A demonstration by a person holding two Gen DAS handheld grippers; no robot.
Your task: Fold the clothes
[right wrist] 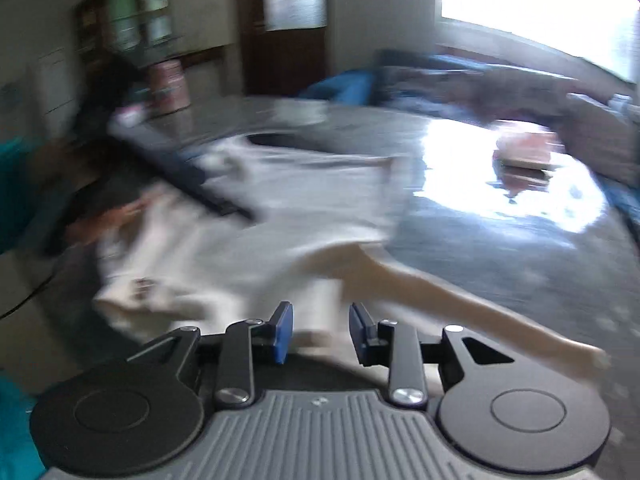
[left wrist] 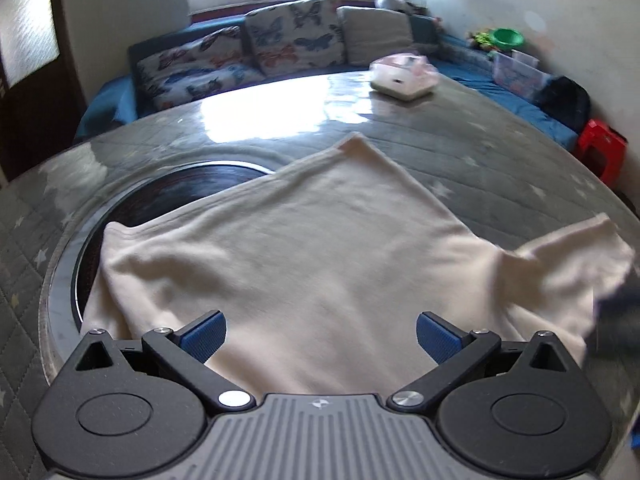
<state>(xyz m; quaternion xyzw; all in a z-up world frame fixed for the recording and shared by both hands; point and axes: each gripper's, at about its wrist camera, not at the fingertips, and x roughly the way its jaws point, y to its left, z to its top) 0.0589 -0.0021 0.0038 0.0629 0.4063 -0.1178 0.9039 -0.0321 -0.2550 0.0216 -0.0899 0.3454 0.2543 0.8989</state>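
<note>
A cream T-shirt (left wrist: 304,256) lies spread on the round grey quilted table (left wrist: 480,148), one sleeve (left wrist: 576,256) out to the right. My left gripper (left wrist: 320,338) is open, its blue pads (left wrist: 204,336) wide apart just above the shirt's near edge, holding nothing. In the right wrist view, which is heavily blurred, the same shirt (right wrist: 248,240) lies ahead with a cream edge or sleeve (right wrist: 460,304) trailing right. My right gripper (right wrist: 320,332) is partly open with a narrow gap and nothing clearly between the pads.
A dark round inset (left wrist: 168,200) in the table lies partly under the shirt. A white and pink box (left wrist: 402,76) sits at the table's far side. A sofa with butterfly cushions (left wrist: 256,52) stands behind. A red stool (left wrist: 602,152) stands at the right.
</note>
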